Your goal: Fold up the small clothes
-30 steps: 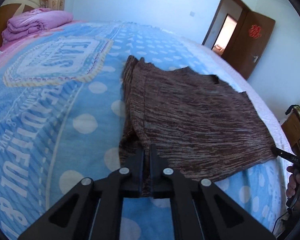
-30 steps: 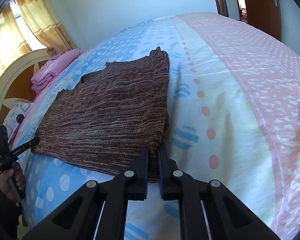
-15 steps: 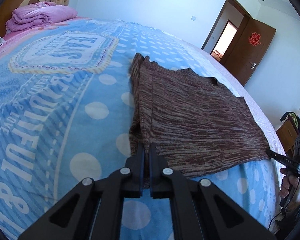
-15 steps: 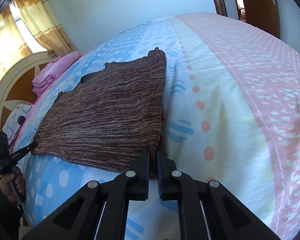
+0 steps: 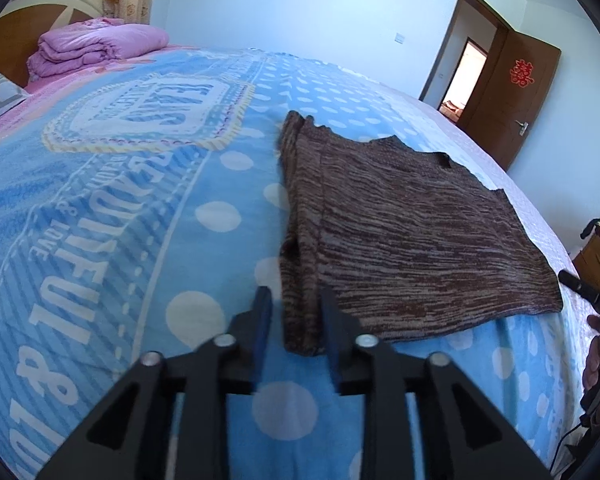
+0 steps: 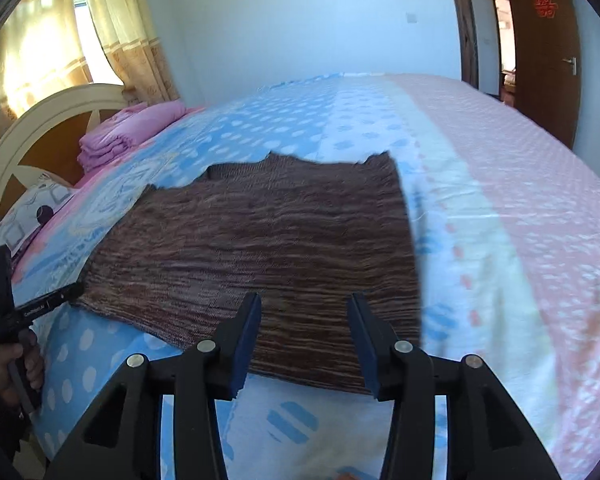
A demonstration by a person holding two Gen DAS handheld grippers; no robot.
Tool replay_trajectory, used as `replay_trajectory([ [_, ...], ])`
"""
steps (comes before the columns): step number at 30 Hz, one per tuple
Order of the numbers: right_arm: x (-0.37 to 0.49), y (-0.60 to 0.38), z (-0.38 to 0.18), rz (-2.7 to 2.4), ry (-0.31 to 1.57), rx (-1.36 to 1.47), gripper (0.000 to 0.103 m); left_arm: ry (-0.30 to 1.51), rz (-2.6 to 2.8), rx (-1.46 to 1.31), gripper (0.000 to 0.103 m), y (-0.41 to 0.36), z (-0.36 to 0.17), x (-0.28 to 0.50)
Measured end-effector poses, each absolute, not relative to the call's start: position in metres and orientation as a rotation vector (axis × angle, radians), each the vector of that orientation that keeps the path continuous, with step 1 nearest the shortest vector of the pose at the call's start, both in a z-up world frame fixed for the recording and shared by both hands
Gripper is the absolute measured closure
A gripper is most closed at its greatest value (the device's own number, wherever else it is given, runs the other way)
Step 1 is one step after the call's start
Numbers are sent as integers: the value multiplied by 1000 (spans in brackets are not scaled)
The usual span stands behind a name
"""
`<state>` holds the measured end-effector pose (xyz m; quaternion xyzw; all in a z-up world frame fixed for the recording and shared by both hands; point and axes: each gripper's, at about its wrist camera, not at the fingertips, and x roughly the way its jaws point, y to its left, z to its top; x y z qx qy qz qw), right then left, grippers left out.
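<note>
Your left gripper (image 5: 294,300) has just been opening: jaws spread, near-left corner of the top (image 5: 400,236) between them, pads off the cloth. Your right gripper (image 6: 305,312) has also just opened, spread over the near hem, nothing pinched. Top lies flat on the bed (image 5: 140,208), left edge folded in.

Bed (image 5: 148,216) lies open on all sides of the brown garment (image 5: 400,232); folded pink quilt (image 5: 96,48) stands well beyond it, near the headboard (image 6: 28,140).
</note>
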<state>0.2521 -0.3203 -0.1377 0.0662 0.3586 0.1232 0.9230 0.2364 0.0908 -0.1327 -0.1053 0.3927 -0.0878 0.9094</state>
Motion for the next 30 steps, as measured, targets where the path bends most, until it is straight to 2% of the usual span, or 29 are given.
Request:
replay_trajectory([
  [3,262,-318,-167,247,844,182,56,823,-176,-226,74,93,-134,235],
  [6,250,-309,-171,229,817,108,56,814,-186,-223,70,94,-133,230],
  [7,247,-306,-169,223,820,91,56,807,-195,-224,65,94,-133,228],
  [11,239,-292,-158,224,818,35,56,790,-184,-198,31,93,-127,220],
  [14,237,-271,-152,263,802,-11,55,795,-134,-159,21,96,-125,218],
  [16,237,-255,-151,295,802,-40,53,794,-101,-144,19,101,-123,219],
  [20,236,-222,-152,342,799,-95,40,798,-44,-95,14,109,-120,225],
  [30,229,-154,-153,410,748,-224,40,804,-5,-31,14,117,-114,252],
])
